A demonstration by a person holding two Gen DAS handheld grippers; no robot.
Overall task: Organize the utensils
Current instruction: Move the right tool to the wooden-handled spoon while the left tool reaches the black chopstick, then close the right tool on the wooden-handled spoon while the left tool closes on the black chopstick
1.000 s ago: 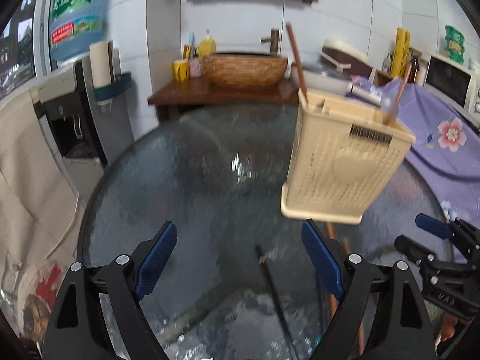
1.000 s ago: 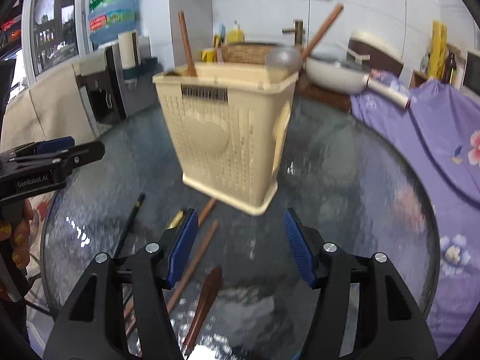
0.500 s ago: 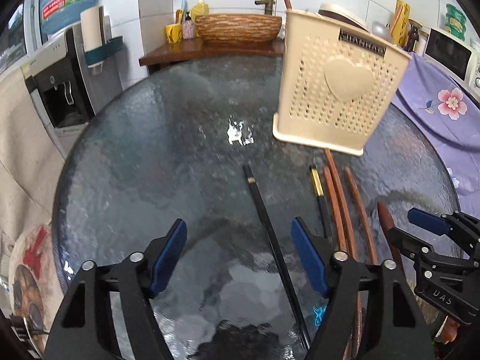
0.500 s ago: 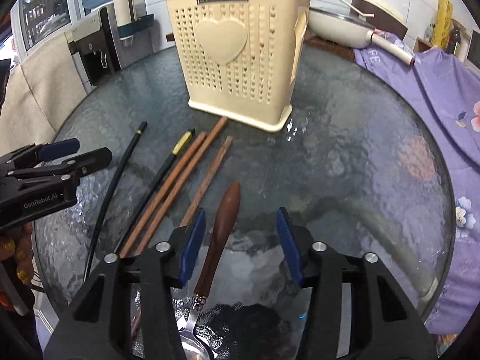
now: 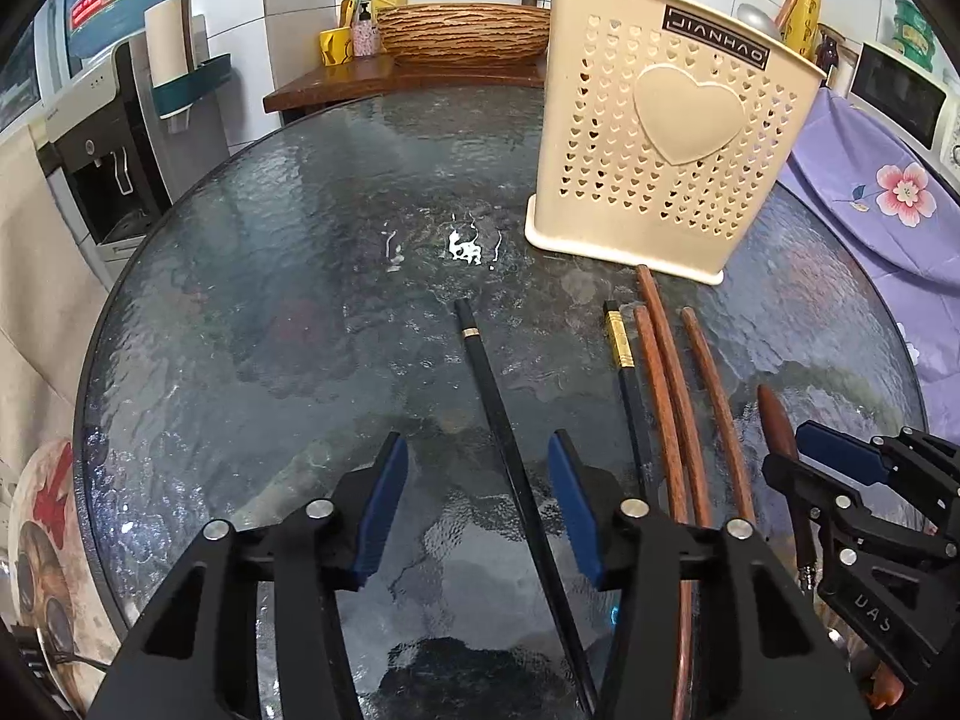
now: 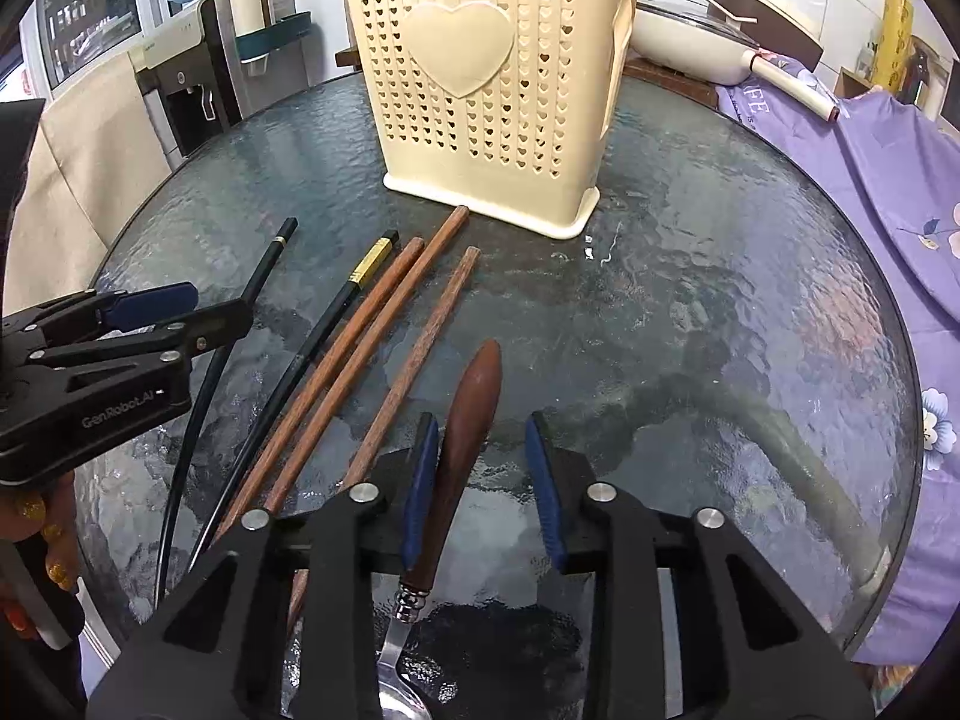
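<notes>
We see a cream utensil holder (image 6: 480, 90), pierced with small heart holes around a raised heart, on a dark, mottled glass bench (image 6: 720, 312). Two black chopsticks (image 5: 504, 438) carry gold bands; three others (image 6: 360, 348) are reddish brown. Blue pads line both black grippers. The cloth (image 6: 888, 168) is purple with flowers.

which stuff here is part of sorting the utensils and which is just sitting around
Part of the job: cream utensil holder; two black chopsticks; three wooden chopsticks; wooden-handled spoon; left gripper; right gripper.

Just around: water dispenser; woven basin; pan; purple cloth.
</notes>
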